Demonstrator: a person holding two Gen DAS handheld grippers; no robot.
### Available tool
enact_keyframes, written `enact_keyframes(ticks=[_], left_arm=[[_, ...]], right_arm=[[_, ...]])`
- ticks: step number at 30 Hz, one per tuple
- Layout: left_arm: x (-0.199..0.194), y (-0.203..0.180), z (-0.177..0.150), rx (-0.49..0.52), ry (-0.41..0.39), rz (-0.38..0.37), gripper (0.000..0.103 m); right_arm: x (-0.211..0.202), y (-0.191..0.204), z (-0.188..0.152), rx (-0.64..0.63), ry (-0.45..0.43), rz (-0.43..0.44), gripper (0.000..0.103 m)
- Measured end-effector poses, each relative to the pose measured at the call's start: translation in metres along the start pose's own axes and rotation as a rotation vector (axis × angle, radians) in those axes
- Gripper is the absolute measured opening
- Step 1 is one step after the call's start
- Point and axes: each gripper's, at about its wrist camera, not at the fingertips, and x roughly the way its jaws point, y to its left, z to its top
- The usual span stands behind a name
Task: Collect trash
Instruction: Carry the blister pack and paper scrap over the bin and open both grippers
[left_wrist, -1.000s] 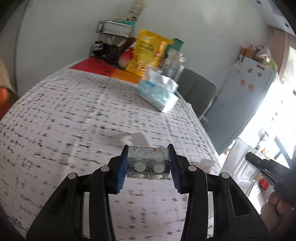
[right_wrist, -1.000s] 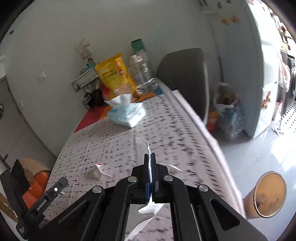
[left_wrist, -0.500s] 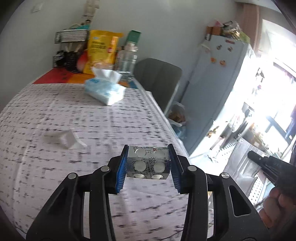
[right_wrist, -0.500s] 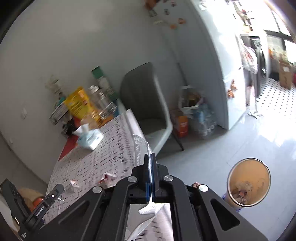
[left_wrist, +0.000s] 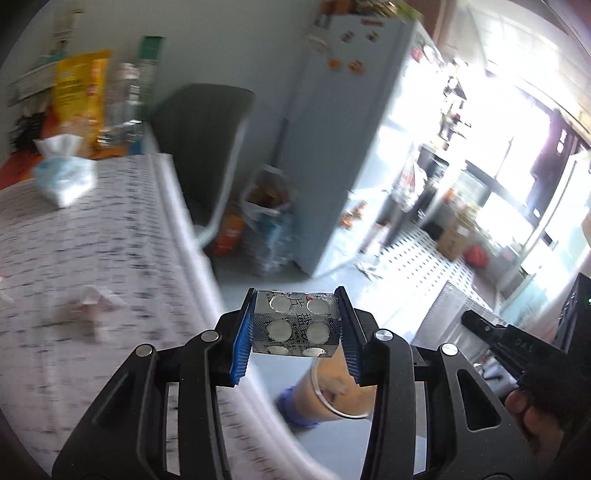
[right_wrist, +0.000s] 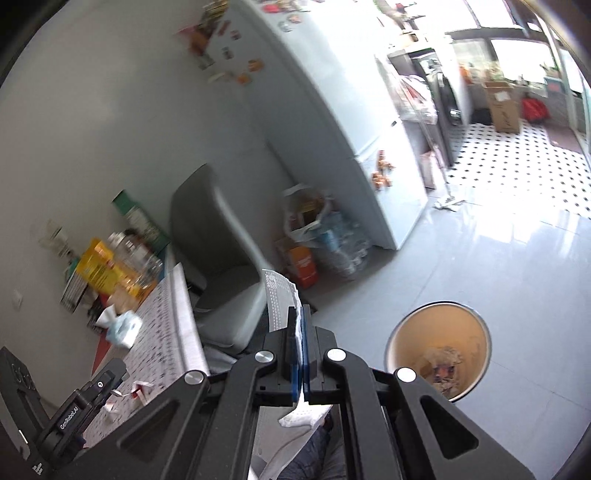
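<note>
- The blister pack (left_wrist: 295, 325) is pinched across its width by the left gripper (left_wrist: 295, 334), blue pads tight on both short edges, and it's being held out past the table (left_wrist: 92, 236) edge, over the floor.
- The right gripper (right_wrist: 300, 354) is clamped fully shut on a thin white mask (right_wrist: 280, 299); one end sticks up past the tips, the rest is dangling below.
- Step in hand looks like the carry to the bin (right_wrist: 437, 354), so both loads should be brought right over the rim before anything gets let go.
- The mask is floppy and light, so it's probably best lowered close to the opening, otherwise it could drift and land on the floor.
- The pack is stiff, so a plain drop from above the middle should do.
- The bin is open-topped, tan inside, with crumpled paper scraps already at the bottom; plenty of room is left.
- A tissue pack (left_wrist: 62, 177) and some paper scraps (left_wrist: 94, 302) are left on the table.
</note>
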Motion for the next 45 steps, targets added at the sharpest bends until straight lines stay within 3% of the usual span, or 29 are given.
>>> enact_keyframes(ticks=[7, 17, 20, 33, 34, 36, 37, 45], left_arm=[[0.071, -0.051, -0.006, 0.012, 0.122, -0.084, 0.041], [0.165, -0.111, -0.038, -0.006, 0.248, -0.122, 0.041], [0.191, -0.109, -0.047, -0.066, 0.285, -0.116, 0.041], [0.264, -0.101, -0.096, -0.081, 0.413, -0.096, 0.041], [0.267, -0.100, -0.097, -0.080, 0.420, -0.098, 0.041], [0.272, -0.098, -0.098, -0.074, 0.428, -0.096, 0.041], [0.274, -0.098, -0.099, -0.074, 0.433, -0.100, 0.041], [0.286, -0.111, -0.107, -0.059, 0.479, -0.160, 0.043]], right_arm=[[0.016, -0.070, 0.007, 0.094, 0.005, -0.077, 0.002], [0.073, -0.161, 0.003, 0.210, 0.028, -0.171, 0.003], [0.094, -0.183, 0.001, 0.242, 0.034, -0.183, 0.003], [0.177, -0.247, -0.026, 0.339, 0.062, -0.264, 0.006], [0.184, -0.251, -0.029, 0.341, 0.081, -0.274, 0.009], [0.191, -0.259, -0.034, 0.371, 0.093, -0.263, 0.036], [0.190, -0.262, -0.037, 0.383, 0.085, -0.257, 0.055], [0.163, -0.266, -0.050, 0.365, 0.090, -0.340, 0.057]])
